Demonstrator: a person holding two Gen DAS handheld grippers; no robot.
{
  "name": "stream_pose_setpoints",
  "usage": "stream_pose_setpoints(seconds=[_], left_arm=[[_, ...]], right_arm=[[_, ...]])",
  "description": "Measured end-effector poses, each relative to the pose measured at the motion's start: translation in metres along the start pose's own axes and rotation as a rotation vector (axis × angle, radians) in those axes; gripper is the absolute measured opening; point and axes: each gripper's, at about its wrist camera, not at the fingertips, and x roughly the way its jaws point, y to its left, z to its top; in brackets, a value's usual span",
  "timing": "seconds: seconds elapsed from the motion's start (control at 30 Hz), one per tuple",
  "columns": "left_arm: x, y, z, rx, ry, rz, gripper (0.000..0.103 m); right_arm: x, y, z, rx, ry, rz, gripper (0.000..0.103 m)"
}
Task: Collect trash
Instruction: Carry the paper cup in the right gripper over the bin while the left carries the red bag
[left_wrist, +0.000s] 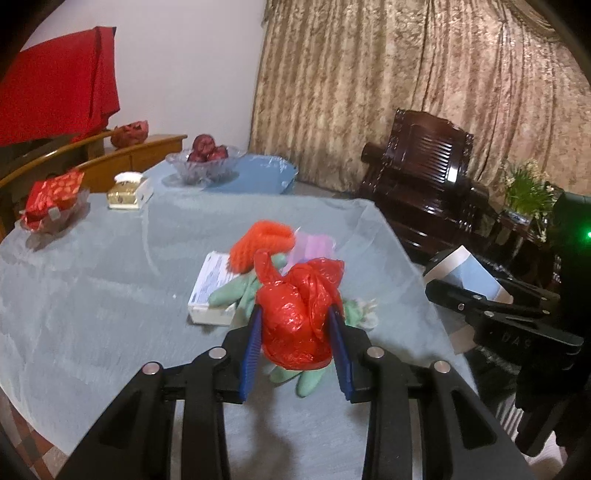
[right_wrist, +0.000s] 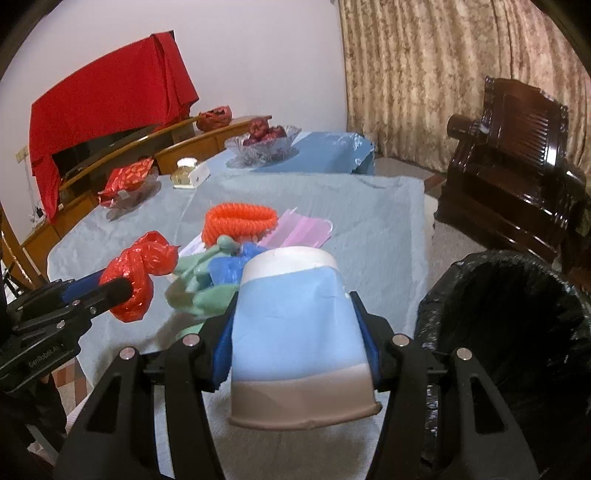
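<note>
left gripper jaws narrowly apart, clamped on crumpled red plastic bag. right gripper jaws wider, clamped on inverted paper cup.

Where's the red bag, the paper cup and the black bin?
red bag (left_wrist: 299, 321), left wrist view, crumpled middle.
paper cup (right_wrist: 295, 325), right wrist view, blue side.
black bin (right_wrist: 517, 314), right wrist view, liner inside.

We see a crinkly glossy red plastic bag, a smooth matt paper cup beside it, matt rubbery green gloves beneath the bag, a matt cloth table cover, a shiny black bin liner, a glossy dark wooden chair beyond.
</note>
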Motion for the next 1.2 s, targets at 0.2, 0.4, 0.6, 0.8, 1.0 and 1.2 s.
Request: stream_pose_setpoints(seconds=[0.2, 0.4, 0.6, 0.8, 1.0, 1.2], left_arm=[[-0.006, -0.021, 0.012, 0.026, -0.038, -0.035, 0.035], [-0.002, -0.047, 0.023, 0.057, -0.058, -0.088, 0.035], [0.015, -0.086, 0.034, 0.095, -0.059, -0.162, 0.035], [0.032, -0.122, 0.042, 0.129, -0.059, -0.222, 0.035], [0.049, -0.163, 0.048, 0.166, -0.054, -0.285, 0.035], [0.069, -0.206, 0.046, 0.21, -0.035, -0.347, 0.035]], right_arm=[[-0.021, -0.014, 0.006, 0.011, -0.043, -0.022, 0.054], [-0.038, -0.036, 0.01, 0.038, -0.076, -0.062, 0.054], [-0.058, -0.067, 0.013, 0.069, -0.111, -0.131, 0.054], [-0.078, -0.109, 0.011, 0.112, -0.142, -0.212, 0.054], [-0.093, -0.153, 0.001, 0.154, -0.152, -0.294, 0.055], [-0.094, -0.19, -0.015, 0.21, -0.124, -0.358, 0.055]])
